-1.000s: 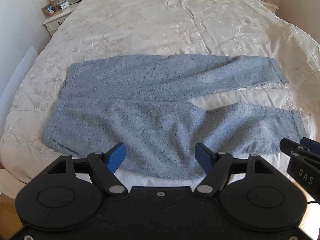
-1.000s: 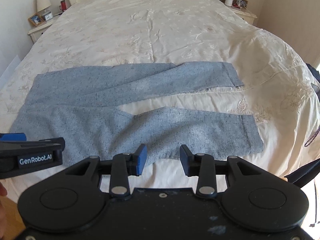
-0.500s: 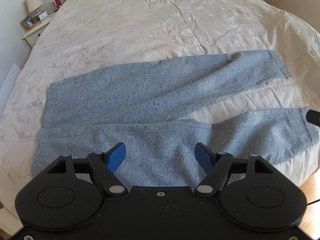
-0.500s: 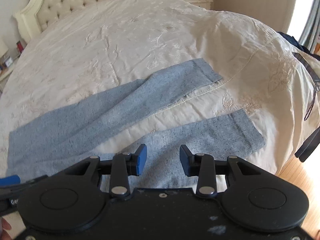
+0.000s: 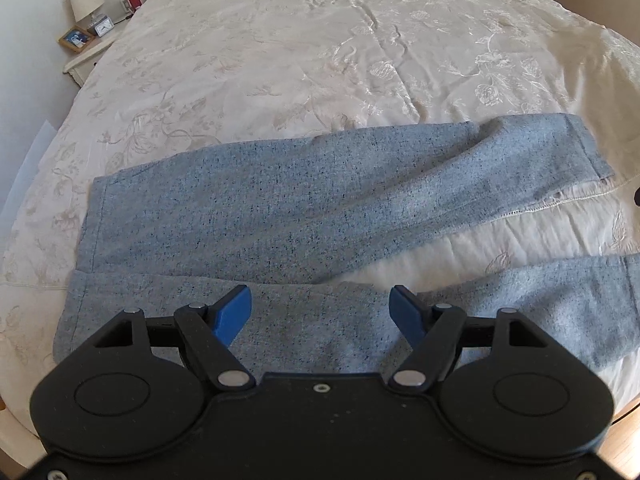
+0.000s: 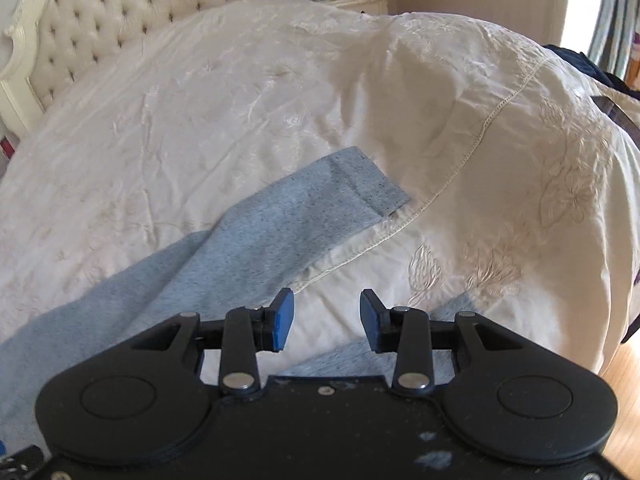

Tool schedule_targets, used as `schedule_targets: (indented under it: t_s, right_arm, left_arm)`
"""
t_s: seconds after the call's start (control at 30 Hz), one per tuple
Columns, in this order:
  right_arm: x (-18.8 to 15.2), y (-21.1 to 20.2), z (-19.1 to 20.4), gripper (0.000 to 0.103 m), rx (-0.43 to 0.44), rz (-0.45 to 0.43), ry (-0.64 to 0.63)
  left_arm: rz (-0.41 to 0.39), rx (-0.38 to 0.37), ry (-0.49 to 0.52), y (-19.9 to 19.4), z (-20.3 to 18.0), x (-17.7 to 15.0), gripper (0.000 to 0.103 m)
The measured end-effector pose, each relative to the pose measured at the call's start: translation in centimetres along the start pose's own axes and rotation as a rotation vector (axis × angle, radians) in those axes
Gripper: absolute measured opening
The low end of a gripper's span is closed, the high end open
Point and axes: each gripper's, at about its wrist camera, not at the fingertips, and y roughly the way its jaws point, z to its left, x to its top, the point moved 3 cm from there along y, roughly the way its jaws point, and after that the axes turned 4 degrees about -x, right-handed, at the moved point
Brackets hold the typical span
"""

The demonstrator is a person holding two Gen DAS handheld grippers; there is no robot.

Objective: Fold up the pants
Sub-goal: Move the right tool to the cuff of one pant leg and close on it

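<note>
- Both claws have moved in lower since a second ago; my right gripper swung toward the leg ends.
- My left gripper is wide open and empty; the right is open too.
- Gray sweatpants lie flat across the cream bedspread, mid-frame.
- They look soft and floppy; I'd pinch the near leg's cuff and waistband.

A wide bed under a cream embroidered bedspread fills the room, with a tufted cream headboard, white nightstands (lamp, clock, photo frame) and a pale wooden floor.
</note>
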Motion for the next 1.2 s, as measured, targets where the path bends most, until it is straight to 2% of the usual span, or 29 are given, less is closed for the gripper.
schedule_targets:
  t_s: [0.07, 0.23, 0.4, 0.57, 0.8, 1.07, 1.13, 1.17, 1.2]
  right_arm:
    - [1.7, 2.3, -0.5, 0.039, -0.014, 0.023, -0.052]
    - [5.7, 7.9, -2.5, 0.039, -0.057, 0.011, -0.160]
    - [9.3, 13.7, -5.5, 0.039, -0.061, 0.041, -0.186]
    - [11.4, 18.7, -7.4, 0.039, -0.034, 0.101, -0.143]
    - [11.4, 22.9, -7.5, 0.039, 0.002, 0.186, -0.119]
    - [11.4, 25.4, -8.3, 0.041, 0.117, 0.259, 0.067]
    - [11.4, 25.5, -7.7, 0.035, 0.129, 0.253, 0.076]
    - [11.5, 25.5, -7.6, 0.022, 0.127, 0.239, 0.065]
    - [11.6, 25.5, -7.3, 0.005, 0.119, 0.226, 0.044]
  left_arm:
    - [0.003, 0.003, -0.017, 0.8, -1.1, 0.4, 0.076]
    - [-0.005, 0.006, -0.073, 2.6, -3.6, 1.4, 0.076]
    - [-0.007, 0.035, -0.094, 3.7, -5.5, 2.0, 0.076]
    - [0.011, 0.069, -0.098, 4.3, -6.7, 2.2, 0.076]
    - [0.041, 0.106, -0.128, 4.4, -7.0, 2.1, 0.076]
    - [0.052, 0.130, -0.137, 4.4, -7.5, 2.1, 0.076]
    - [0.056, 0.132, -0.138, 4.5, -7.7, 2.0, 0.076]
    - [0.059, 0.132, -0.139, 4.5, -7.8, 2.0, 0.076]
    - [0.061, 0.129, -0.138, 4.6, -7.9, 2.0, 0.076]
